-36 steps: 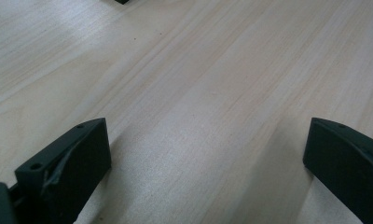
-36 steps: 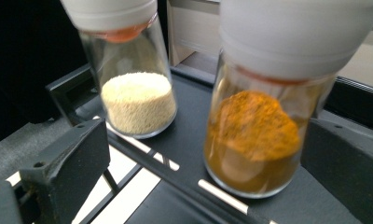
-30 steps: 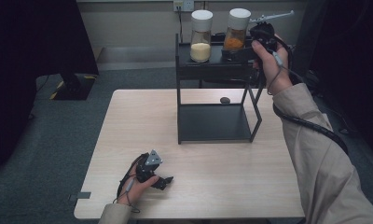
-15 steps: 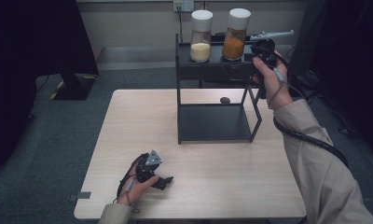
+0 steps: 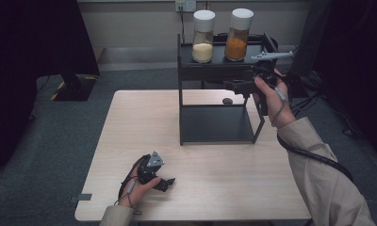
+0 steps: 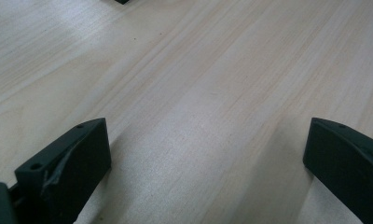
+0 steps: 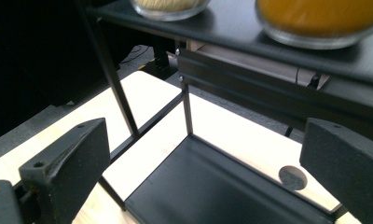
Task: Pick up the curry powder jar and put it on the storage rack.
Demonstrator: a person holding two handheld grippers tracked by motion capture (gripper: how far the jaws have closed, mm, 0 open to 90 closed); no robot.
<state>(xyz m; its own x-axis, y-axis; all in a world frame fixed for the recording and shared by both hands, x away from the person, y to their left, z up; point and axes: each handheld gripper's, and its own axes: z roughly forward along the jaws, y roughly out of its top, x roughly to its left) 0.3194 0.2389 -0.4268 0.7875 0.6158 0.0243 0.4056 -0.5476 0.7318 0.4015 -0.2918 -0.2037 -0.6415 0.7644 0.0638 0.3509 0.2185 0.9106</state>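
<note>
So the setup is a light wooden table [image 5: 130,141] with a black two-level rack [image 5: 219,94] standing toward the back right of it. On the top shelf there are two jars with white lids: one with pale stuff inside [image 5: 203,37] and, just to its right, one with orange stuff [image 5: 238,35]. They stand upright, close together but not touching. There's also a small dark round thing [image 5: 227,100] lying on the table behind the rack; I can't tell what it is.

The right gripper [image 5: 241,86] is held up at the right front of the rack, a bit below the top shelf, and its jaws are wide apart with nothing between them. In the right gripper view you look under the shelf at the lower tray [image 7: 212,186], with the orange jar's bottom [image 7: 324,18] up at the top right. So my read is this is the approach step, lining up on the jars, most likely the orange one since it's nearest.

The left gripper [image 5: 164,181] sits low at the front of the table, well away from everything, jaws spread open over bare wood [image 6: 198,93]. Basically parked.

Next move as I see it: the right hand needs to lift so the jaws come level with the jar's body, then slide in around it without bumping the pale jar next door, and only then squeeze.
</note>
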